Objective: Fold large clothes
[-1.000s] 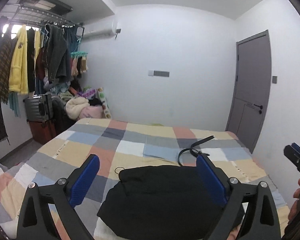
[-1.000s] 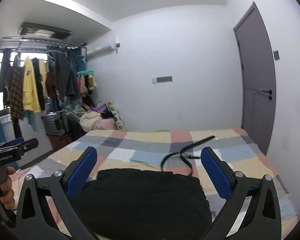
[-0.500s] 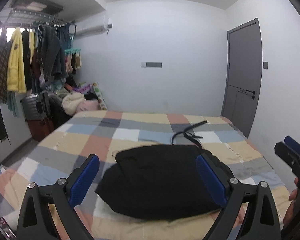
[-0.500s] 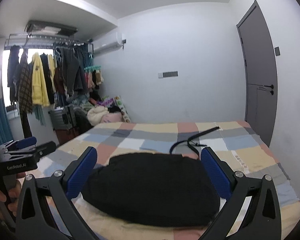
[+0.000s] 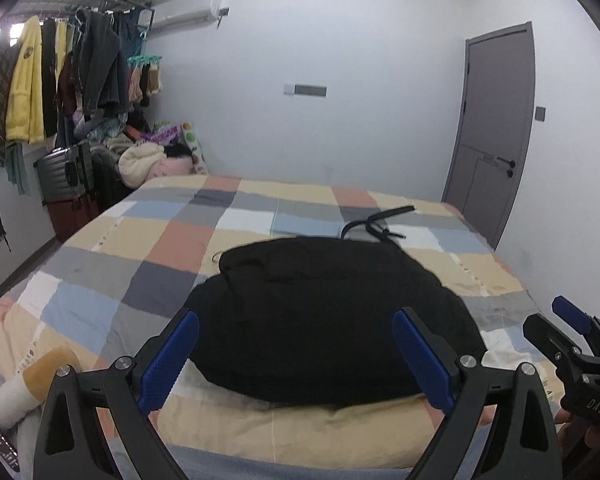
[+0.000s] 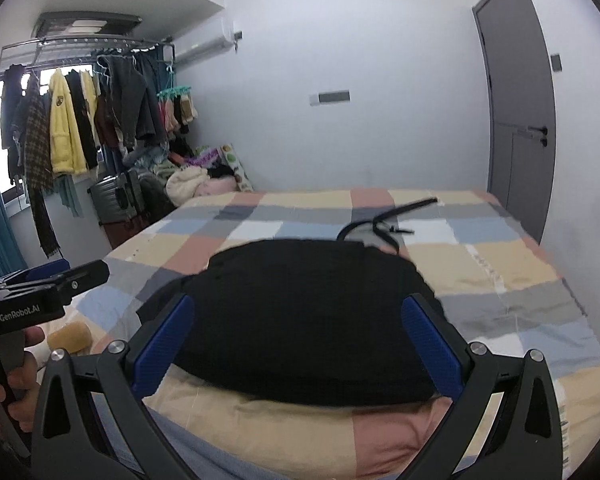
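1. Judging by the compact mound, the fold looks about done; the black soft fabric garment (image 5: 324, 316) lies on the checked patchwork bedspread (image 5: 172, 248), straight ahead of both my grippers.
2. Next move, probably: check the edges or set it aside.
3. My left gripper (image 5: 296, 356) is spread wide, holding nothing.
4. My right gripper (image 6: 298, 344) is the same — gaping, clear of the cloth.

A black garment (image 5: 328, 312) is recorded centre frame on a bedcover (image 5: 172, 236) checked in beige, grey, blue, salmon and white. Blue pads (image 5: 172, 354) are noted on black gripper fingers. A yellow robe (image 5: 24, 92) is seen upper left.
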{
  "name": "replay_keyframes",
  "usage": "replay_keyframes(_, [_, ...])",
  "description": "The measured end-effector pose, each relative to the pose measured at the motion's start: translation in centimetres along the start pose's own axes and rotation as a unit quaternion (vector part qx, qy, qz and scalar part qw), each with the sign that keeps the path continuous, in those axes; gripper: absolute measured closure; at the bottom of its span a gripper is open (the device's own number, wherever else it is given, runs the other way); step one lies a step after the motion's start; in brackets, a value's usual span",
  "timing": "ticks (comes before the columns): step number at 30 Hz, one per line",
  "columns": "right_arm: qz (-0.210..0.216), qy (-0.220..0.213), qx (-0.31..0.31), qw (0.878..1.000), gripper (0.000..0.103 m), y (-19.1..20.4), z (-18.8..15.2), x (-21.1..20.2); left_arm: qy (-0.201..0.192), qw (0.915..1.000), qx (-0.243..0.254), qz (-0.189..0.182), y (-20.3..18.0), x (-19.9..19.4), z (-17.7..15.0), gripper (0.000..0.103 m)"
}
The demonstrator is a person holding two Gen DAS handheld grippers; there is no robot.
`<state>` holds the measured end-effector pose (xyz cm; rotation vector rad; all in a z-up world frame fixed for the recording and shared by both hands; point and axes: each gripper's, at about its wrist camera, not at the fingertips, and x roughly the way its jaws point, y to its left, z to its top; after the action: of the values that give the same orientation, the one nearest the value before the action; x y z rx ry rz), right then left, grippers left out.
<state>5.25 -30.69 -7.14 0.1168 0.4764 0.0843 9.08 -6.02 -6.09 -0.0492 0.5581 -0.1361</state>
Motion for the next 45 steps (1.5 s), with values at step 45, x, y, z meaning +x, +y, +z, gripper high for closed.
replay_keyframes(45, [-0.011,0.035,0.012,0.999,0.0,-0.6,-1.4,2.1,0.033,0.9994,-0.006,0.007,0.3,1.9,-1.2,0.005])
